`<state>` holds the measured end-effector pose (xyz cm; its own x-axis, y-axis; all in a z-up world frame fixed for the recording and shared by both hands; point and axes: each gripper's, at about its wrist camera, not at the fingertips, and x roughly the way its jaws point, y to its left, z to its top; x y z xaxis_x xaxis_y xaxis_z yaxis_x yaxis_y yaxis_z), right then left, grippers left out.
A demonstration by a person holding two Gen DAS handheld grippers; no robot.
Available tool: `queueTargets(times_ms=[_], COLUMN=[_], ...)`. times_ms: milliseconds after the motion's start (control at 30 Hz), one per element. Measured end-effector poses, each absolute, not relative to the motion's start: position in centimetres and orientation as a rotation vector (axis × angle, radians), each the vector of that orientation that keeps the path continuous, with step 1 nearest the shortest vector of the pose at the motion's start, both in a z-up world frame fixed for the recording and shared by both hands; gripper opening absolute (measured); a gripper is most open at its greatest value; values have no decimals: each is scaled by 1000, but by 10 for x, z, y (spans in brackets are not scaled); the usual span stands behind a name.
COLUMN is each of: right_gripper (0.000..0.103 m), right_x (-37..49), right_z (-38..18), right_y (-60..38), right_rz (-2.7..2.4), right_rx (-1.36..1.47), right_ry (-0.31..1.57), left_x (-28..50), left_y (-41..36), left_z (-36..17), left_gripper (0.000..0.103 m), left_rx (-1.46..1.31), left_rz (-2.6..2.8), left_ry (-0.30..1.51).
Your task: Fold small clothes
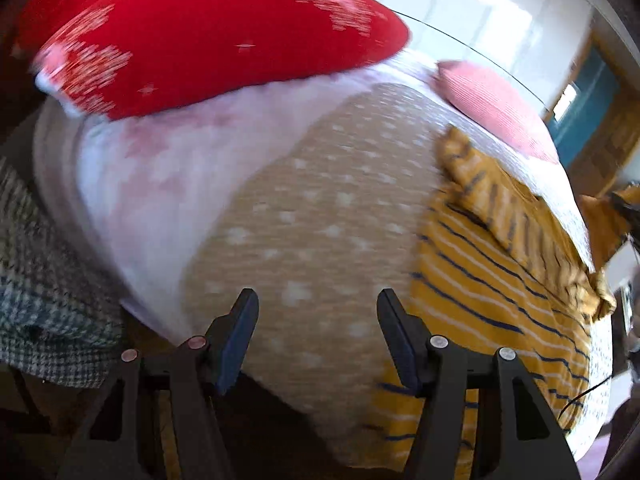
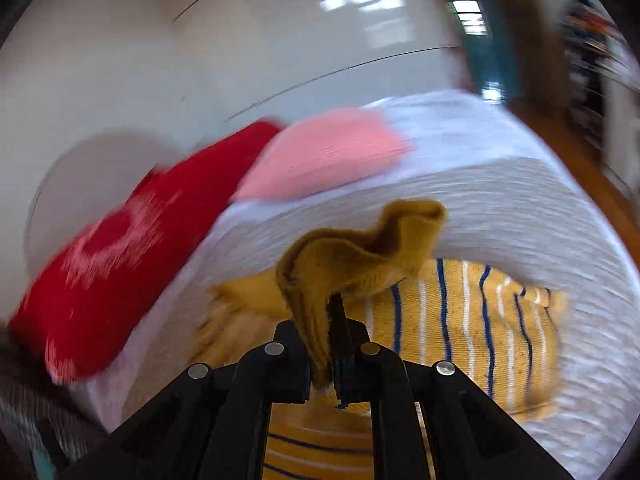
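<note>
A mustard garment with navy and white stripes (image 2: pixel 460 320) lies on a white bed cover (image 2: pixel 520 208). My right gripper (image 2: pixel 330 340) is shut on a mustard edge of it (image 2: pixel 352 256) and lifts that edge off the bed. In the left wrist view the striped garment (image 1: pixel 492 304) lies at the right, with a raised fold (image 1: pixel 504 208). A beige garment with white dots (image 1: pixel 320 220) lies in front of my left gripper (image 1: pixel 318 320), which is open and empty above it.
A red patterned cushion (image 1: pixel 208 32) and a pink cushion (image 1: pixel 492 108) sit at the back of the bed, both also in the right wrist view (image 2: pixel 120 256) (image 2: pixel 328 152). A checked grey fabric (image 1: pixel 44 300) hangs at the left. A wooden frame (image 2: pixel 580 148) runs at the right.
</note>
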<state>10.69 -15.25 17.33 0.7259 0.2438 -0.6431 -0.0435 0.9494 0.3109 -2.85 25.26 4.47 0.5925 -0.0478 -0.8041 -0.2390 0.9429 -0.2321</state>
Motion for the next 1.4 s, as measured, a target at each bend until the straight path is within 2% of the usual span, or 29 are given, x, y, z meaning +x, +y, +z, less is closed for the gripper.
queueTargets(times_ms=[200,300,333,400,467,567,733,1100,1267,1400], right_gripper=[10,22,31,31,41,41,45,60,62,63], right_x=[168,175,174,172,168,151,106,-12,-59,-77], right_z=[86,54,49,49,52,67,97,110,86,53], right_y=[-13,28,37,49,55,62,26,-196,-265,-274], right_rz=[310,309,317,322,399,490,561,157,-16,72], right_rx=[39,-84,-106,-147,-114,-83,85,379,521,687], right_ry=[975,1026,1028,1009,1013,1002,975,902,911,963], left_x=[-43,-46,-46,-45,-43,-42,-39,1,16,0], left_y=[302,314,316,317,313,304,277,194,176,163], left_z=[32,27,25,22,21,22,30,37,15,19], left_gripper=[61,61,61,61,61,61,61,61,61,61], left_rx=[-407,-430,-435,-443,-446,-441,-414,-267,-244,-223], left_rz=[188,197,198,190,176,147,75,-129,-163,-224], left_ry=[927,927,929,934,939,936,941,974,1032,1036])
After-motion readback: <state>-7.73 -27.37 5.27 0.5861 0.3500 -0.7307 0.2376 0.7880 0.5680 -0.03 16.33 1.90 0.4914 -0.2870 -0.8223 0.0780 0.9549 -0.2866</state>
